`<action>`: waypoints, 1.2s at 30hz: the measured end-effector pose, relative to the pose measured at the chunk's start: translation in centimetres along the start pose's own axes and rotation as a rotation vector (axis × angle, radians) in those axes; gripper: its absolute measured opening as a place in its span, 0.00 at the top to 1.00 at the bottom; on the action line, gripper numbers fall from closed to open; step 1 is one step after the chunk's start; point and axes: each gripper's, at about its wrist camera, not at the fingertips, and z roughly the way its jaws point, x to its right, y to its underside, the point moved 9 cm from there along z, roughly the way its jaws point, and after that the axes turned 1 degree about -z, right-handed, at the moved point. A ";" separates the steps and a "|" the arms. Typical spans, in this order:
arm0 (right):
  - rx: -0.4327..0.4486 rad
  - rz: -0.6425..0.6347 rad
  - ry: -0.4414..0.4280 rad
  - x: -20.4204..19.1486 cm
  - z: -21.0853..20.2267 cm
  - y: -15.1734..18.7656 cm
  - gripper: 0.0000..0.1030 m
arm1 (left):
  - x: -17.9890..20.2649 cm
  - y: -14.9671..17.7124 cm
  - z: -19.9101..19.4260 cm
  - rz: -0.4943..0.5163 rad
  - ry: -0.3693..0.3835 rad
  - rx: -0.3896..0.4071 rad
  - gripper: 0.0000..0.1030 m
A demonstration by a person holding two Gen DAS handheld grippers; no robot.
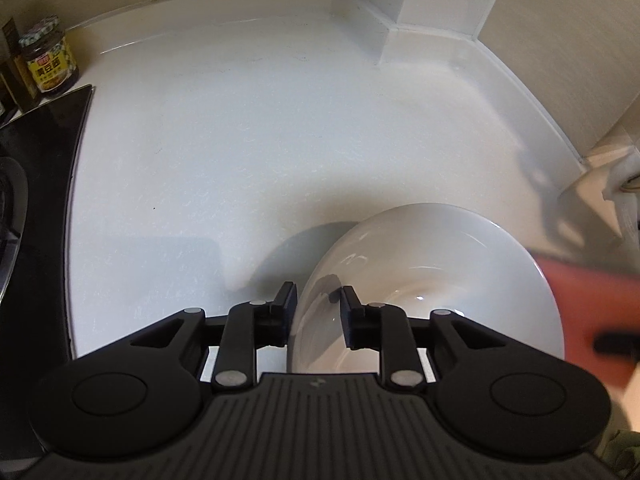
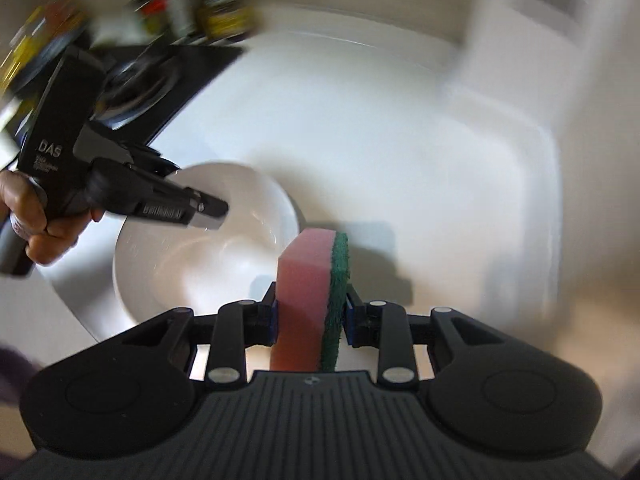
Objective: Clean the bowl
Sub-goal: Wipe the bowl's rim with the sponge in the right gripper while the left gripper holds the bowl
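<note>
Right wrist view: one bowl (image 2: 208,256), its rim pinched by left tool (image 1: 316,300); right tool (image 2: 310,312) clamps one sponge (image 2: 308,292).

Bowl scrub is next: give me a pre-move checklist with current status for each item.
1. Sponge clamped in right hand-held gripper: ok.
2. Left hand-held gripper straddles the bowl rim: ok.
3. Rim firmly pinched: cannot tell; a gap shows.
4. Bowl interior open to sponge: ok.
5. Sponge touching bowl: not ok, it sits beside the rim.
6. Green scouring side faces away from bowl: ok.
</note>
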 end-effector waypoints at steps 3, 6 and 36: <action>0.050 0.098 0.024 -1.8 -1.5 3.4 0.74 | -0.3 0.0 0.0 -0.033 0.000 -0.016 0.74; 0.117 0.201 0.023 -1.7 -2.4 5.2 0.74 | -0.8 0.4 -0.6 -0.080 0.023 -0.063 0.79; 0.001 -0.997 -0.006 -5.9 3.2 -6.4 0.74 | 0.9 5.9 -1.9 -0.255 -0.100 -0.036 0.84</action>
